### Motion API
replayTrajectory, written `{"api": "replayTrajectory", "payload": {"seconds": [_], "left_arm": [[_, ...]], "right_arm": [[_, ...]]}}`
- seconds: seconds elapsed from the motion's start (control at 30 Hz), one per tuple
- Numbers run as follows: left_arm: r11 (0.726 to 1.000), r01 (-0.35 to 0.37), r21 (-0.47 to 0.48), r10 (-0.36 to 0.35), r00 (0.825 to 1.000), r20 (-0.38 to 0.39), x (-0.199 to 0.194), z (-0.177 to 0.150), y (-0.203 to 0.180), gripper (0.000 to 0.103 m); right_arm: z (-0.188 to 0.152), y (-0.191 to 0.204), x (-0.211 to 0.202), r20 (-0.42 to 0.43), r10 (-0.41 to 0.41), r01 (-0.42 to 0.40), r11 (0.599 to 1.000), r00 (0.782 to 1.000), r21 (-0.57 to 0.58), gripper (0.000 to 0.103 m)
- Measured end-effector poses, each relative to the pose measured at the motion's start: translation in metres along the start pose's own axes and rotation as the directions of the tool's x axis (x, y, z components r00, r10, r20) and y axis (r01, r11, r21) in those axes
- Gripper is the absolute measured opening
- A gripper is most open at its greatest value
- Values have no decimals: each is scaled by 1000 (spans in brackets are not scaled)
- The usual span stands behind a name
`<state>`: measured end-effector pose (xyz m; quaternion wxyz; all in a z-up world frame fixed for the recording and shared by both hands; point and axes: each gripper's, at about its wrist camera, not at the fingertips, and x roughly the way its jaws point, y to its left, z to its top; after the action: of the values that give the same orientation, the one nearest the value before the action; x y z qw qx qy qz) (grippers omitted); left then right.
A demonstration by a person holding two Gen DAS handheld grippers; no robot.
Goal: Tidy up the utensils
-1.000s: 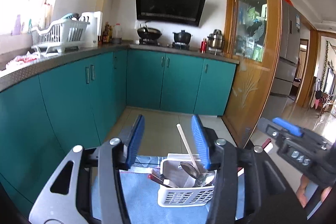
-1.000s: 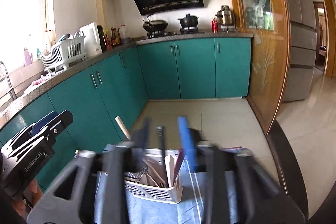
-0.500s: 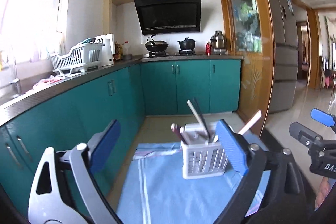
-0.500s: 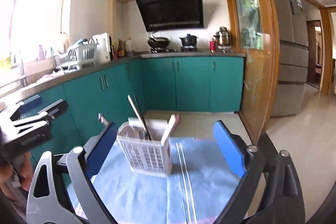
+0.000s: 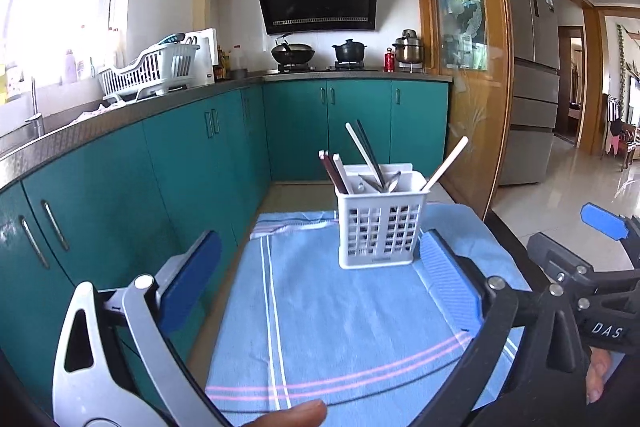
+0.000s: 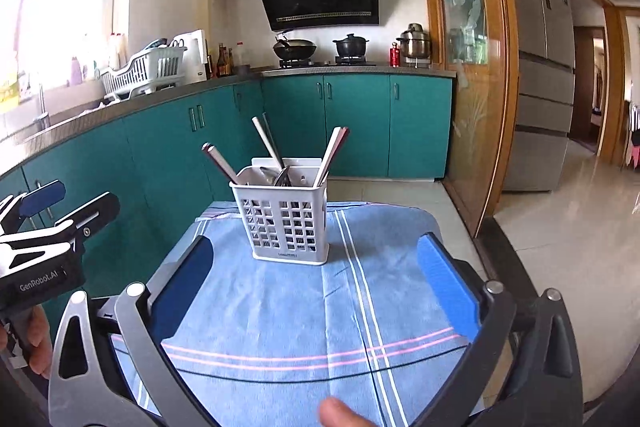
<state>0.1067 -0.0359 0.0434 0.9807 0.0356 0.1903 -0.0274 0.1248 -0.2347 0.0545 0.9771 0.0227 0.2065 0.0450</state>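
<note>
A white slotted utensil caddy (image 5: pixel 380 223) stands upright on a blue striped cloth (image 5: pixel 340 327); it also shows in the right wrist view (image 6: pixel 286 223). Chopsticks (image 5: pixel 366 153) and metal spoons (image 5: pixel 382 183) stick out of it. My left gripper (image 5: pixel 320 283) is open and empty, well short of the caddy. My right gripper (image 6: pixel 316 291) is open and empty, also short of it. The right gripper shows at the right edge of the left wrist view (image 5: pixel 600 267), and the left gripper at the left edge of the right wrist view (image 6: pixel 44 239).
The cloth (image 6: pixel 320 307) covers a small table. Teal cabinets (image 5: pixel 120 187) run along the left under a counter with a white dish rack (image 5: pixel 152 71). A stove with pans (image 5: pixel 298 53) is at the back. A wood-framed glass door (image 5: pixel 464 67) stands to the right.
Both grippers have pulled back from over the caddy and opened wide. The caddy now stands farther ahead on the cloth, seen from the side.
</note>
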Motion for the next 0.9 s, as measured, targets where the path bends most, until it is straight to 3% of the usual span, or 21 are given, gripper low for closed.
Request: {"api": "replayTrajectory", "payload": {"seconds": [0.37,0.5,0.9], "left_arm": [[1000,-5,-11,4,998,-60,-20,-53,18,99],[1000,9,-21,-11,996,-85,-20,-59,22,99],[1000,18,-9,-18,998,-59,-29,-55,20,99]], "right_arm": [[-42,14,-17,-18,-6,5,999,1000,-31,100],[-49,8,-20,-33,0,0,1000,999,2,100],[-51,13,-35,2,-31,31,999,1000,-15,100]]}}
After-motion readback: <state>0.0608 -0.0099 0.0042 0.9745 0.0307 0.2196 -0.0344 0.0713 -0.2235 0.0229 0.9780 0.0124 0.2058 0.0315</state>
